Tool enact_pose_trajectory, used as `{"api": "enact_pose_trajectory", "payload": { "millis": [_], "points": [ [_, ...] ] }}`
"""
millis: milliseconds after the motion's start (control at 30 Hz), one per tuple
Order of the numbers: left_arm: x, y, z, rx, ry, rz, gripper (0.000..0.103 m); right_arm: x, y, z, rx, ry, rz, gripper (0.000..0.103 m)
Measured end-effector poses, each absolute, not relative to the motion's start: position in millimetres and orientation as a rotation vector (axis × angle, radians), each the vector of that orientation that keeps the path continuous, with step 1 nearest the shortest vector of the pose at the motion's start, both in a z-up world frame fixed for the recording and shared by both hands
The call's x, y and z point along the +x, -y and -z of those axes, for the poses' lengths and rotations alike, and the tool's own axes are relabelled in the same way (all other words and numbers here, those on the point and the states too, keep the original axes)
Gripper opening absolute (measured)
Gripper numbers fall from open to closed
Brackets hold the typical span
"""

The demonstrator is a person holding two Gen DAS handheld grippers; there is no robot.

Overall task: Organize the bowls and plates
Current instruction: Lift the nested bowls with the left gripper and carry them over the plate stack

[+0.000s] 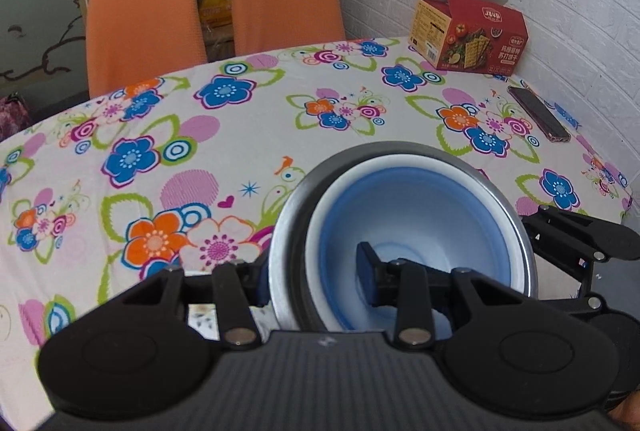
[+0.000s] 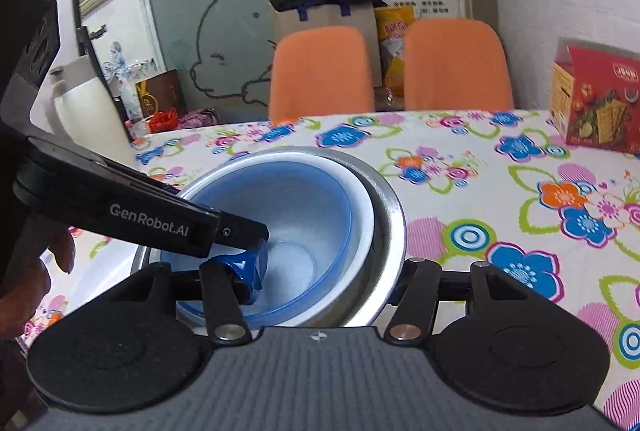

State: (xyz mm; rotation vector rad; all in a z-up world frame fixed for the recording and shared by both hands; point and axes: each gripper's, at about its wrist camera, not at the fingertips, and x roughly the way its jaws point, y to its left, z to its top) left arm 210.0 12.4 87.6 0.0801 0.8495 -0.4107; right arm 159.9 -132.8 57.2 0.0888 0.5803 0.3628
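Left wrist view: blue bowl point(image 1: 416, 223) nested in white bowl point(image 1: 320, 259), inside steel bowl point(image 1: 286, 227) | left gripper point(image 1: 316, 281) pinching stack's near-left rim | right gripper point(image 2: 324, 281) straddling right rim, grip undeterminable | stacking apparently done; placement outstanding.

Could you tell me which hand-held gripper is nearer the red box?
Right. The right hand-held gripper straddles the rim of the bowls on the side toward the red box; the left hand-held gripper straddles the opposite rim.

Both wrist cameras peer forward from just behind their tongs, close over the nested bowls point(image 1: 404, 231), sharing the floral tabletop point(image 1: 240, 159) and orange chairs point(image 2: 320, 71) beyond.
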Motion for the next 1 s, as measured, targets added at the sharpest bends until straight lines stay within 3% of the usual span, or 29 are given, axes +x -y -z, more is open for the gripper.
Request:
{"api": "enact_pose_trajectory", "payload": {
  "millis": [500,1000],
  "points": [
    [156,-134,-101,-0.025,-0.783,0.180,0.035,152,23,-73,-0.005,-0.553,-0.578,0.044],
    [163,-153,-39,-0.096,-0.904,0.195,0.035,151,9,-28,-0.016,-0.702,-0.593,0.044]
  ]
}}
